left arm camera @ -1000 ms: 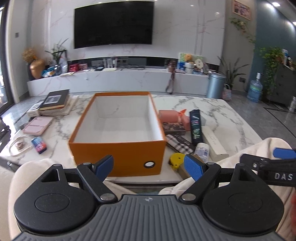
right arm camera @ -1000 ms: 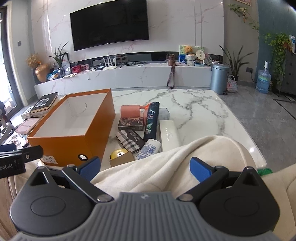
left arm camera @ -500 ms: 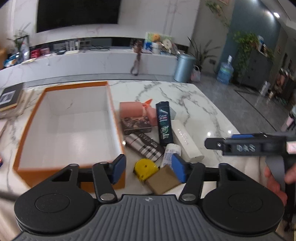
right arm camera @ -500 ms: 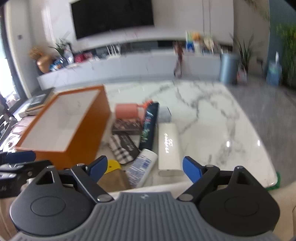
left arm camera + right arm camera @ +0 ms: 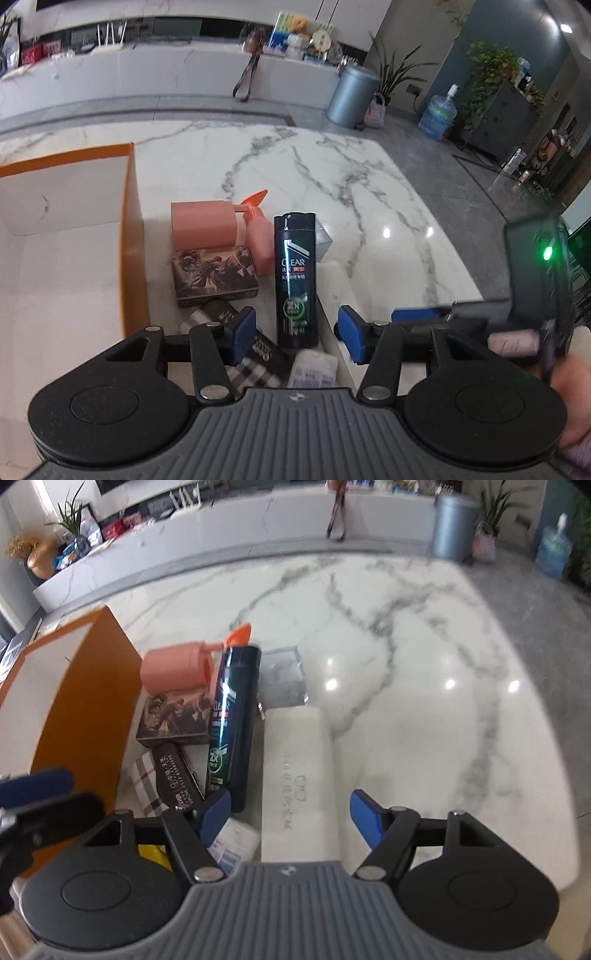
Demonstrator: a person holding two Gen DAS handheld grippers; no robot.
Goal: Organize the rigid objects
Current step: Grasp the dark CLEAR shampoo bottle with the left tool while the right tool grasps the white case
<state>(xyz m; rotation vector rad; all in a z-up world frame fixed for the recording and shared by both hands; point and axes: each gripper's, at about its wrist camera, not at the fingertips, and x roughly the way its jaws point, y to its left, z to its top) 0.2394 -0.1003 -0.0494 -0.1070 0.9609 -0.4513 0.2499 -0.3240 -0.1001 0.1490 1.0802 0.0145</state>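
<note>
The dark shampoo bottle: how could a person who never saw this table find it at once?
Find the big orange box on the marble table. In the pile to its right, the shampoo bottle lies between a picture-printed box and a long white case. It alone is dark with green markings.

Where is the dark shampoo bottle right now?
In the left wrist view the shampoo bottle lies flat on the marble table, between the picture box and the long white case.

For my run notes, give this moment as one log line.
left gripper: open over dark shampoo bottle | right gripper: closing over white case, untouched | orange box: empty
</note>
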